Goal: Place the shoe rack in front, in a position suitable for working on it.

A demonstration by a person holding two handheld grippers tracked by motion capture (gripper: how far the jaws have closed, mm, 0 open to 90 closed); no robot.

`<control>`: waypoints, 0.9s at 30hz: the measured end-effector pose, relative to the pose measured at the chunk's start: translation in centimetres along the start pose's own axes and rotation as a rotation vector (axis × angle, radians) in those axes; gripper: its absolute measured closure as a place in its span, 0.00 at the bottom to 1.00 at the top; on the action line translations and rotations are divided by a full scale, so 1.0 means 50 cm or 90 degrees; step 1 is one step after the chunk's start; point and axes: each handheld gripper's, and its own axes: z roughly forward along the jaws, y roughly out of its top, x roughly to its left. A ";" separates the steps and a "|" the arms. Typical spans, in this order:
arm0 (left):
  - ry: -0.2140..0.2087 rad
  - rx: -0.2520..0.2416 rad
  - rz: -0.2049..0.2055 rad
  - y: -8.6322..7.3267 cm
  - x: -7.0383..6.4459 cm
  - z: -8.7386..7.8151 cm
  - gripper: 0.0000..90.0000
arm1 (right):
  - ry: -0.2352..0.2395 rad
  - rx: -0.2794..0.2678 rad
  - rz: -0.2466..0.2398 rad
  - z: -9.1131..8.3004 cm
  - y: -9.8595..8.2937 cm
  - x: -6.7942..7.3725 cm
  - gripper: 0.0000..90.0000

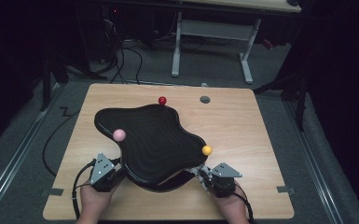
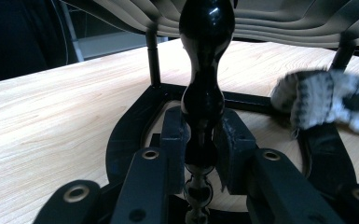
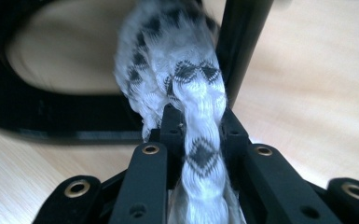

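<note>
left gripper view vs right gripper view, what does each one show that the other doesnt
Left gripper view: the left hand-held gripper shut on a glossy black turned post, with the ribbed black top of the stand overhead.

Right gripper view: the right hand-held gripper shut on a white cloth with black diamond marks, close enough to read its weave.

Both: the wooden table, the stand's black base ring, a thin black upright, and that cloth, which lies blurred at the right edge of the left gripper view.
</note>
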 end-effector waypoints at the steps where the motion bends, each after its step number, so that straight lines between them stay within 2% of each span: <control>1: 0.000 0.000 0.000 0.000 0.000 0.000 0.83 | 0.000 0.000 0.000 0.000 0.000 0.000 0.86; 3: -0.001 0.000 0.001 0.000 0.001 0.000 0.83 | 0.006 0.012 0.002 0.008 -0.008 -0.001 0.85; 8: -0.002 0.000 0.003 0.000 0.001 0.000 0.83 | 0.002 0.007 -0.010 -0.002 -0.004 0.003 0.85; 13: -0.003 0.001 0.006 0.001 0.003 0.002 0.83 | -0.005 0.002 0.006 -0.021 -0.007 -0.022 0.84; 16: -0.003 0.000 0.005 0.001 0.003 0.004 0.83 | -0.037 0.001 0.012 -0.038 -0.013 -0.050 0.84; 18: -0.003 0.000 0.004 0.002 0.004 0.005 0.83 | -0.069 -0.005 0.040 -0.052 -0.020 -0.085 0.85; 19: -0.003 0.000 0.004 0.002 0.004 0.005 0.83 | -0.069 -0.005 0.040 -0.052 -0.020 -0.085 0.85; 21: -0.001 0.000 0.003 0.002 0.005 0.006 0.83 | -0.101 -0.011 0.057 -0.062 -0.026 -0.109 0.85; 22: 0.001 0.001 0.001 0.002 0.005 0.006 0.83 | -0.128 -0.017 0.077 -0.070 -0.033 -0.130 0.85; 23: 0.001 0.001 0.001 0.002 0.005 0.006 0.82 | -0.140 -0.018 0.087 -0.073 -0.037 -0.139 0.85; 27: 0.009 -0.003 -0.005 0.003 0.003 0.004 0.82 | -0.148 -0.016 0.111 -0.072 -0.044 -0.152 0.85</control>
